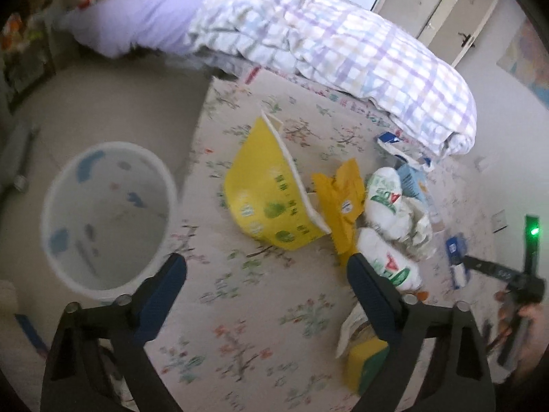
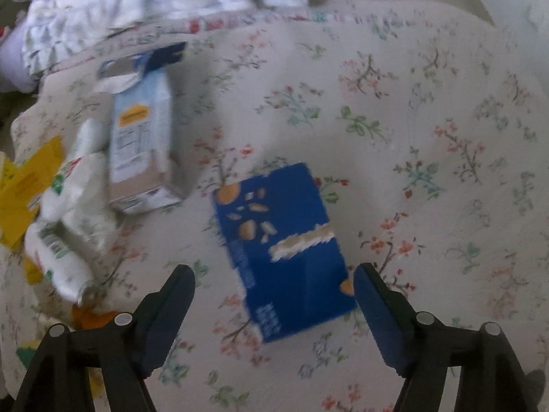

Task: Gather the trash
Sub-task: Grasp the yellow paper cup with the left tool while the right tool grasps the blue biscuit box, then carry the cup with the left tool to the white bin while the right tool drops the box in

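Both claws hang open and empty over a floral mat: the right claw (image 2: pixel 274 304) nears a flattened blue box (image 2: pixel 283 250), the left claw (image 1: pixel 267 290) a yellow bag (image 1: pixel 271 195). Next, close on each and carry to the white bin (image 1: pixel 106 219).

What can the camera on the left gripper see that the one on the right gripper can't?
Only the left wrist view shows the white bin on the floor, the big yellow bag, the checked quilt on the bed and a door.

Only the right wrist view shows the dark blue box's printed face lying flat between the open right gripper.

Both show the flowered mat, the crumpled white wrappers and the pale blue carton.
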Action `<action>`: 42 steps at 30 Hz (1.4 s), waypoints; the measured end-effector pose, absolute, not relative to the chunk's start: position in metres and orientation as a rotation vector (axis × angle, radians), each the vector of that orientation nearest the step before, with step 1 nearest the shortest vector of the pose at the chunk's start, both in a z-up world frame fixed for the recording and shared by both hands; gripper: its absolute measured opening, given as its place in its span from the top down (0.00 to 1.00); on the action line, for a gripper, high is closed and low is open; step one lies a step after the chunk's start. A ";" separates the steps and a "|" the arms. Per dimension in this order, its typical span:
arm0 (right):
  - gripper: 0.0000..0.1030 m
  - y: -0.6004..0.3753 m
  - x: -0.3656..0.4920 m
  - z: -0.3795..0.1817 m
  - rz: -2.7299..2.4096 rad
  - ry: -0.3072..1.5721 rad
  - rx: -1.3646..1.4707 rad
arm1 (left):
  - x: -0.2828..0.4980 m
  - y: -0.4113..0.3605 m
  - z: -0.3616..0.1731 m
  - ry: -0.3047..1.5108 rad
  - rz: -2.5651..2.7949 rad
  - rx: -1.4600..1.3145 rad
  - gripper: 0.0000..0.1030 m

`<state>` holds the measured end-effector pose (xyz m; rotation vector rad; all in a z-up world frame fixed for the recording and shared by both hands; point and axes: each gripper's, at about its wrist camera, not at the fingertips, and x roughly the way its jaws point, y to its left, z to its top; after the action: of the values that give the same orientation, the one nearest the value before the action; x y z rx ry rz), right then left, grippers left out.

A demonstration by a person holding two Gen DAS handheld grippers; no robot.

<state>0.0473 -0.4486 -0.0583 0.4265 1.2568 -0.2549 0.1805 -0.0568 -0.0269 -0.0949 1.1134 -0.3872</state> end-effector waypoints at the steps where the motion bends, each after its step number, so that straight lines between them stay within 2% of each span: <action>1: 0.22 -0.453 0.049 -0.062 -0.259 1.262 0.443 | 0.185 -0.059 -0.028 1.108 -0.395 -0.106 0.12; 7: 0.22 -0.466 0.056 -0.087 -0.240 1.312 0.510 | 0.210 -0.070 -0.038 1.086 -0.409 -0.163 0.15; 10: 0.23 -0.469 0.057 -0.090 -0.237 1.311 0.541 | 0.221 -0.074 -0.046 1.100 -0.397 -0.187 0.23; 11: 0.26 -0.469 0.056 -0.089 -0.236 1.312 0.539 | 0.224 -0.076 -0.049 1.104 -0.389 -0.202 0.27; 13: 0.32 -0.468 0.057 -0.089 -0.223 1.312 0.535 | 0.229 -0.075 -0.055 1.119 -0.377 -0.227 0.35; 15: 0.35 -0.467 0.057 -0.087 -0.229 1.314 0.506 | 0.232 -0.075 -0.061 1.137 -0.362 -0.246 0.52; 17: 0.35 -0.467 0.056 -0.087 -0.225 1.313 0.501 | 0.232 -0.075 -0.062 1.136 -0.363 -0.261 0.57; 19: 0.35 -0.469 0.054 -0.084 -0.228 1.304 0.505 | 0.232 -0.075 -0.058 1.122 -0.359 -0.258 0.71; 20: 0.35 -0.470 0.052 -0.083 -0.230 1.297 0.504 | 0.231 -0.074 -0.056 1.114 -0.353 -0.249 0.84; 21: 0.35 -0.470 0.054 -0.082 -0.231 1.291 0.505 | 0.230 -0.074 -0.053 1.106 -0.345 -0.236 0.92; 32: 0.35 -0.457 0.050 -0.045 -0.197 1.180 0.533 | 0.218 -0.044 -0.031 1.037 -0.320 -0.225 0.95; 42: 0.35 -0.399 0.077 -0.019 -0.098 1.119 0.507 | 0.209 0.029 -0.017 1.010 -0.222 -0.287 0.95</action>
<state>0.0775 -0.3994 -0.0187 0.5073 1.1192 -0.0985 0.2091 0.0289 -0.0168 -0.2874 1.0100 -0.2218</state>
